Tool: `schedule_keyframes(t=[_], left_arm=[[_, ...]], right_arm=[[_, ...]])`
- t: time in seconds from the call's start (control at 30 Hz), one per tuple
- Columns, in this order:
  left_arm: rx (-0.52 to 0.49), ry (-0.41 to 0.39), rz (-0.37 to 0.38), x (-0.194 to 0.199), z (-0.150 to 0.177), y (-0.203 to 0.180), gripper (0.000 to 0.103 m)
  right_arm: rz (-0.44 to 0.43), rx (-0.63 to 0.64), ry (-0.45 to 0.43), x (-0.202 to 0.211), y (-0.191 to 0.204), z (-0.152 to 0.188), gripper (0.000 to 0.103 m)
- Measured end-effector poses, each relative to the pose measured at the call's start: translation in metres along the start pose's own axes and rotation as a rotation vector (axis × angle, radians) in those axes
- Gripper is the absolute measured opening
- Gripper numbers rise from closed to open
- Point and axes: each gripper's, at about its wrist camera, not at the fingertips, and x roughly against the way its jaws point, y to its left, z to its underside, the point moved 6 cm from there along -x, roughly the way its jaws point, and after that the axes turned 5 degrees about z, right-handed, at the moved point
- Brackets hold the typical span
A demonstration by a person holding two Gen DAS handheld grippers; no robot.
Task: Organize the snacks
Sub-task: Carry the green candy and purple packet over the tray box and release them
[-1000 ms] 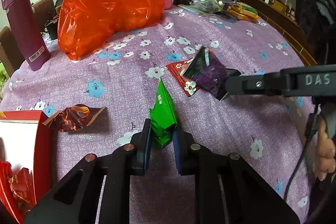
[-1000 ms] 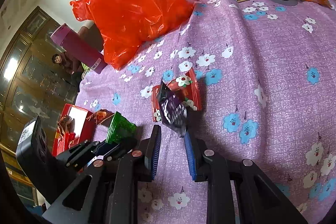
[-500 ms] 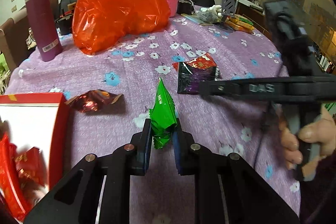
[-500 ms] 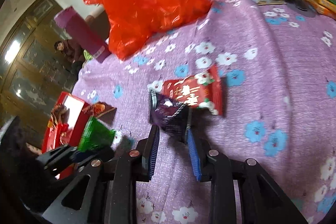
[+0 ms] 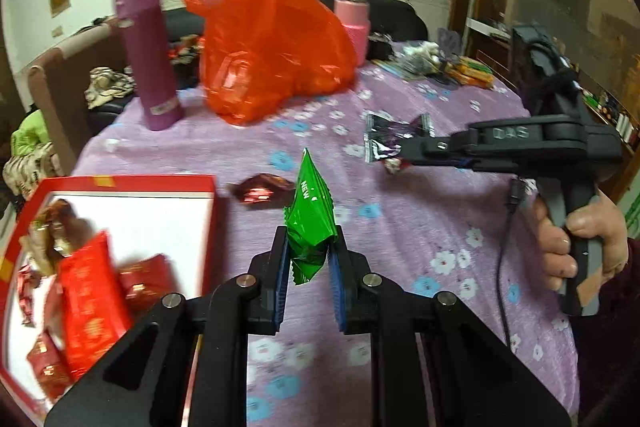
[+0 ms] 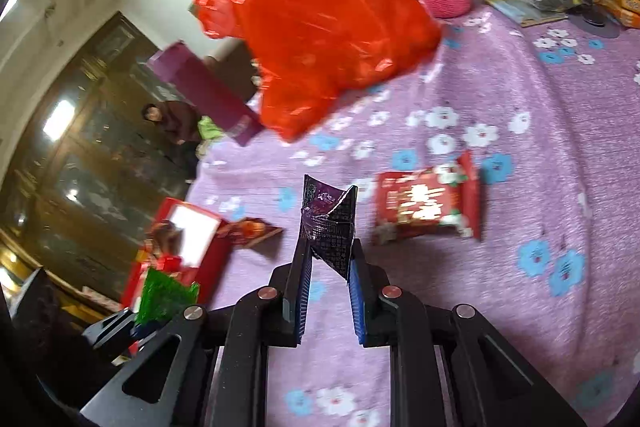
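Observation:
My left gripper point(image 5: 308, 251) is shut on a green snack packet point(image 5: 310, 215), held upright above the purple flowered tablecloth point(image 5: 420, 227), just right of the red box point(image 5: 120, 183) that holds several red snack packs point(image 5: 88, 291). My right gripper point(image 6: 327, 251) is shut on a dark purple snack packet point(image 6: 328, 223), lifted off the cloth. In the left wrist view this purple packet point(image 5: 384, 139) hangs from the right gripper's tip point(image 5: 404, 151). A red snack pack point(image 6: 428, 203) lies on the cloth to the right. A brown wrapped snack point(image 5: 260, 187) lies beside the box.
A big orange plastic bag point(image 5: 272, 51), a purple flask point(image 5: 148, 55) and a pink bottle point(image 5: 354, 23) stand at the back of the table. Small items point(image 5: 448, 63) crowd the far right corner. A person's hand point(image 5: 576, 239) grips the right tool.
The left gripper carried the green packet leftward and up, nearer the red box. The right gripper closed on the purple packet and lifted it off the red pack.

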Motion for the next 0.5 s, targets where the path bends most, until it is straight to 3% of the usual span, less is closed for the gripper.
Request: schedule_keyframes(t=[0.23, 0.5], left_arm=[[0.044, -0.045, -0.116, 0.031, 0.004, 0.050, 0.016], [0.104, -0.095, -0.278, 0.068, 0.019, 0.115, 0.016]], right_arm=[[-0.111, 0.060, -0.010, 0.002, 0.052, 0.010, 0.017], [-0.194, 0.181, 0.073, -0.046, 0.155, 0.033, 0.017]])
